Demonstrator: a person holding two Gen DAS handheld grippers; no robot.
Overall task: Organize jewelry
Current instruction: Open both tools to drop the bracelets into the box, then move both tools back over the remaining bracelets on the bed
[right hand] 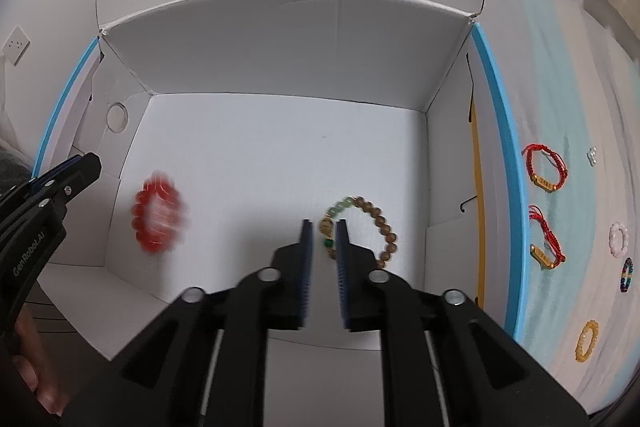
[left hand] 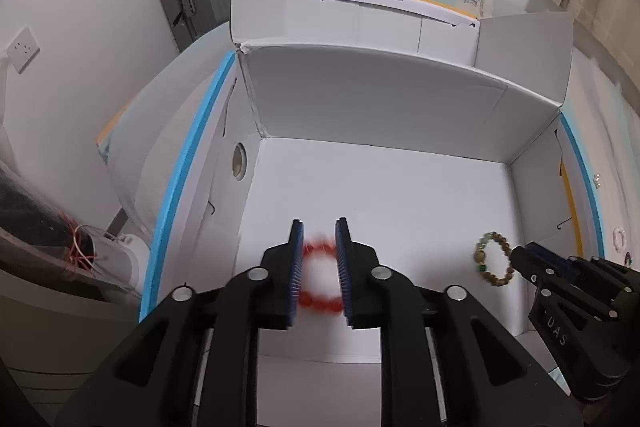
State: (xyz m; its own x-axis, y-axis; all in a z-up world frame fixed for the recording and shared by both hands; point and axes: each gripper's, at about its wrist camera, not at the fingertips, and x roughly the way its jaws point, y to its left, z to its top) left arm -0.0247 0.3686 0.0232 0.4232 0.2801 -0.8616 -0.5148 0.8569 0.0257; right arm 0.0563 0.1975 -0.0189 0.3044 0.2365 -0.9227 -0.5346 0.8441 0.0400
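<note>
An open white cardboard box (right hand: 280, 155) is seen from above, with a red bead bracelet (right hand: 158, 217), blurred, lying on its floor at the near left and a brown wooden bead bracelet (right hand: 370, 223) with a few green beads lying at the near right. The left gripper (left hand: 319, 227) is held over the red bracelet with its blue-padded jaws parted and clear of the beads, and the right gripper (right hand: 323, 225) is likewise released, its jaws apart just above the left edge of the brown bracelet. Outside the box to the right, on a pale blue-green surface (right hand: 560, 99), two red cord bracelets (right hand: 546, 167), a pink bead ring (right hand: 618, 239), a dark multicoloured ring (right hand: 626, 274) and a yellow bead bracelet (right hand: 587, 341) are laid out.
</note>
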